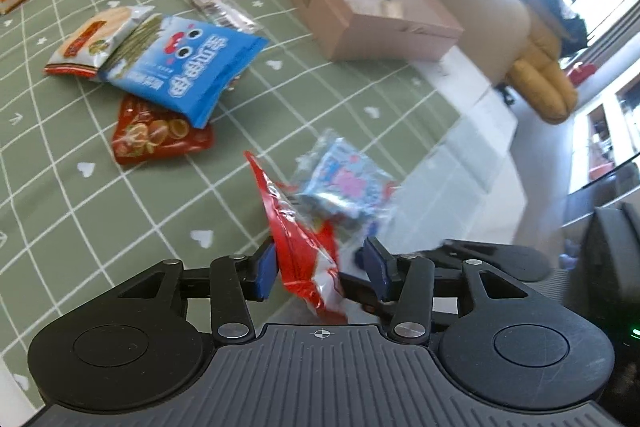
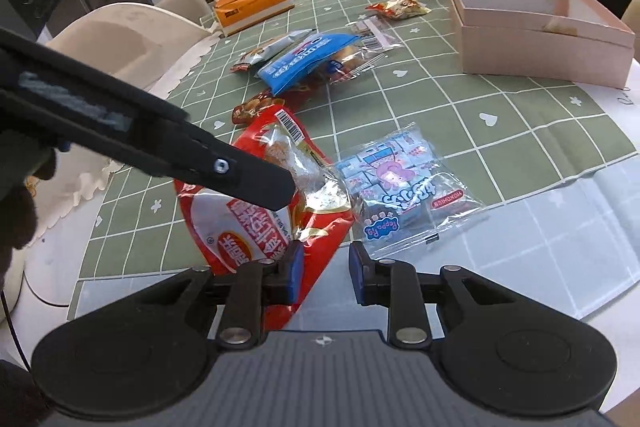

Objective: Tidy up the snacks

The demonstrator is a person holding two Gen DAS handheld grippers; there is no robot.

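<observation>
The left gripper [image 1: 320, 273] hangs half open around the red snack bag [image 1: 304, 247] near the table's edge, not pinching it. The right gripper [image 2: 322, 269] is closed, empty. Next, probably: clamp and carry it to the far pink box [image 2: 536, 27].

Low in the left wrist view, the red snack bag [image 1: 298, 247] is glossy, crinkled plastic film. The pale blue cartoon pack [image 2: 394, 187] at the centre of the right wrist view is clear, shiny film with creases that catch the light. The blue packet [image 1: 188, 67] at the upper left looks smoother and more satin. The tablecloth [image 1: 80, 211] is matt green cloth with a white grid. The pink box [image 2: 540, 47] at the upper right is matt cardboard. The left gripper [image 1: 322, 273] is matt black plastic with ribbed grey housing, shiny metal rivets and blue rubbery pads [image 1: 265, 275].
</observation>
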